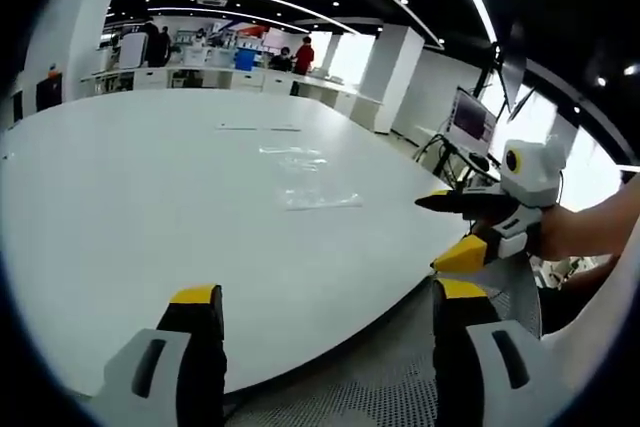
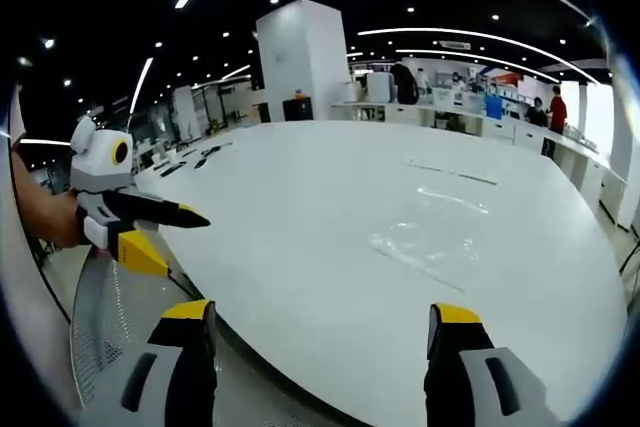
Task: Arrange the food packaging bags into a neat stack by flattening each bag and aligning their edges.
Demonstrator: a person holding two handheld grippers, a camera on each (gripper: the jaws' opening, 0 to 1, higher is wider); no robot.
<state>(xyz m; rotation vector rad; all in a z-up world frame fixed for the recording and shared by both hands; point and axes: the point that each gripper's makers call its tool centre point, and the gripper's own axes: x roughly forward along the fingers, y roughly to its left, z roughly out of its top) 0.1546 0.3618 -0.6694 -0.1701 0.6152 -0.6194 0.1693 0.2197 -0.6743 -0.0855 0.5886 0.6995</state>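
Hovering wide-jawed and empty, left tool (image 1: 325,312) and right tool (image 2: 322,327), before clear bags (image 2: 430,237) on white table (image 2: 300,247).

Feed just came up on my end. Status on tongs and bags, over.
Left tongs open, empty. Right tongs open, empty, off the table edge. Clear bags lying mid-table, untouched. Nothing in the way.

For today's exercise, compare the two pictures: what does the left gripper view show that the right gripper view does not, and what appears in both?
Left gripper view: a monitor on a stand beyond the table's edge, and the right gripper coming in from the right, jaws apart.

Right gripper view: the left gripper coming in from the left, jaws apart, a tall white pillar, and dark items at the table's far edge.

Both: the big white table, clear plastic bags lying flat on it untouched, and people at distant counters.
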